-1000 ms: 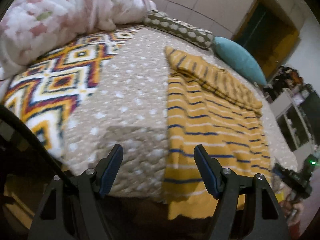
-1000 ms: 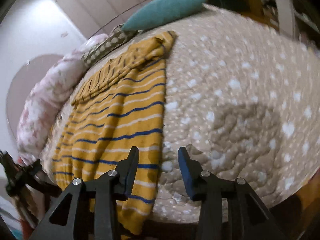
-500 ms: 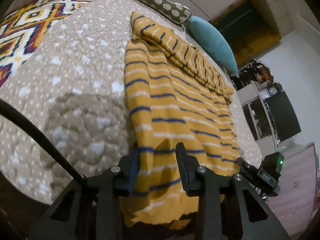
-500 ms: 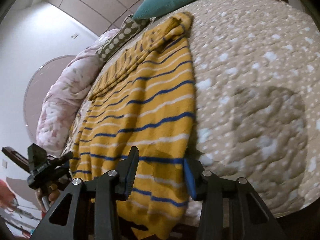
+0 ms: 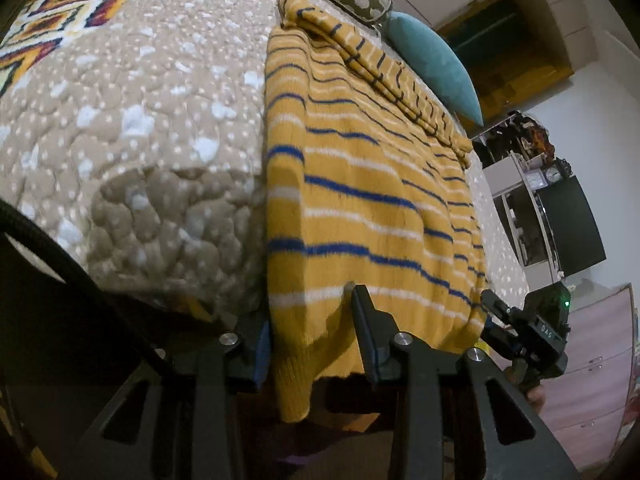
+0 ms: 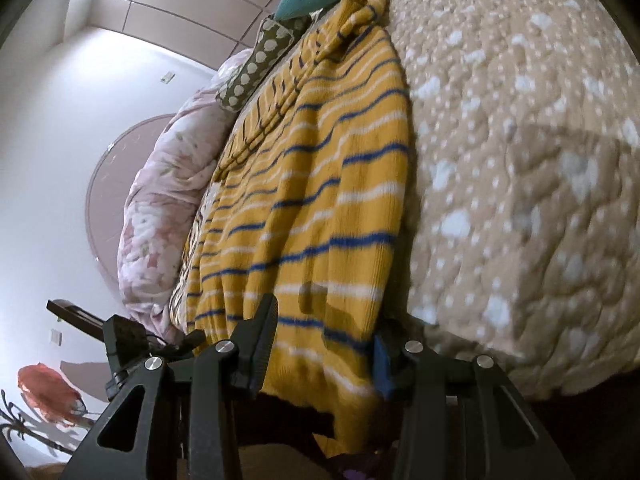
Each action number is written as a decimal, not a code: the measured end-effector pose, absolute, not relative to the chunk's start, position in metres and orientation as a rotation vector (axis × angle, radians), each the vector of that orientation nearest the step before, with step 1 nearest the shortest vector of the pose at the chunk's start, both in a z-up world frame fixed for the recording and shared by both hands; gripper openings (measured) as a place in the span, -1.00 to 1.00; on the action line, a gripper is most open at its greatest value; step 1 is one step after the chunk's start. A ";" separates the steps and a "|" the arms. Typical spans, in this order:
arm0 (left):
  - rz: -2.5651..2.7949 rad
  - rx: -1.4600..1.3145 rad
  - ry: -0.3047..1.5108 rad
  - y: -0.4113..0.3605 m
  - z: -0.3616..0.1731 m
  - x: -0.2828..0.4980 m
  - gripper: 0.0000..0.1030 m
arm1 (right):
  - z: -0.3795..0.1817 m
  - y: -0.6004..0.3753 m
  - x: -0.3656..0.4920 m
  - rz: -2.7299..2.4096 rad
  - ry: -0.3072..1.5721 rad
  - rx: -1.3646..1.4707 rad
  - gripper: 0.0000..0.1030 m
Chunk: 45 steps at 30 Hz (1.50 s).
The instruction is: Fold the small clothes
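Yellow striped sweater (image 5: 372, 200) spread flat on the bed, bottom hem hanging over the near edge, sleeves folded across the far end by the pillows.

Left gripper (image 5: 310, 320) straddling the hem's left corner, jaws set apart with fabric between, not clamped yet as far as visible. Right gripper (image 6: 326, 328) same deal at the right corner, spread wide around the hem.

Could easily go wrong here: closing on just the top layer and leaving the back panel behind, so the fold comes out lopsided. Also a chance of pinching the quilt (image 5: 152, 128) along with the knit, since the outer fingers sit right against the bedspread. Loose knit looks stretchy too, so an uneven lift would probably skew the stripes.

Surface: puffy tan quilt with white spots, patterned blanket (image 5: 60, 12) off to one side. Teal pillow (image 5: 436, 64), dotted pillow (image 6: 256, 64), floral duvet (image 6: 168, 200) piled at the head. Shelves and a dark screen (image 5: 572, 224) across the room.
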<state>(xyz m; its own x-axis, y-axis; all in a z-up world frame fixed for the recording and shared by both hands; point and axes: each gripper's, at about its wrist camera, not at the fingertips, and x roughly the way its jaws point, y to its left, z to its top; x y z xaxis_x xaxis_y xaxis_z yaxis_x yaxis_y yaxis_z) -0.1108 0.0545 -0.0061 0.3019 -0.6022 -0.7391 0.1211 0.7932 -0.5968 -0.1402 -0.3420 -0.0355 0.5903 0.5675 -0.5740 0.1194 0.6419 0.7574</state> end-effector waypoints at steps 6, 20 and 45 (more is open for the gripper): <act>-0.485 -0.442 1.149 0.050 0.001 -0.116 -0.48 | -0.043 -0.333 -0.149 0.319 0.956 0.860 -0.10; -0.447 -0.316 1.088 0.049 0.025 -0.121 -0.73 | -0.038 -0.306 -0.151 0.329 1.025 0.773 -0.34; -0.347 -0.384 0.936 0.013 0.110 0.108 -0.82 | 0.116 -0.319 0.036 0.218 0.717 0.374 -0.84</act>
<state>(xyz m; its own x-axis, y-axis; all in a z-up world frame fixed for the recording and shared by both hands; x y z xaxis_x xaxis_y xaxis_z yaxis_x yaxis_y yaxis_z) 0.1082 0.0134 0.1099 0.5477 -0.4476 -0.7069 0.1211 0.8784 -0.4624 0.0360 -0.3191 0.1158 0.7353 0.3200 -0.5974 -0.0672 0.9116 0.4055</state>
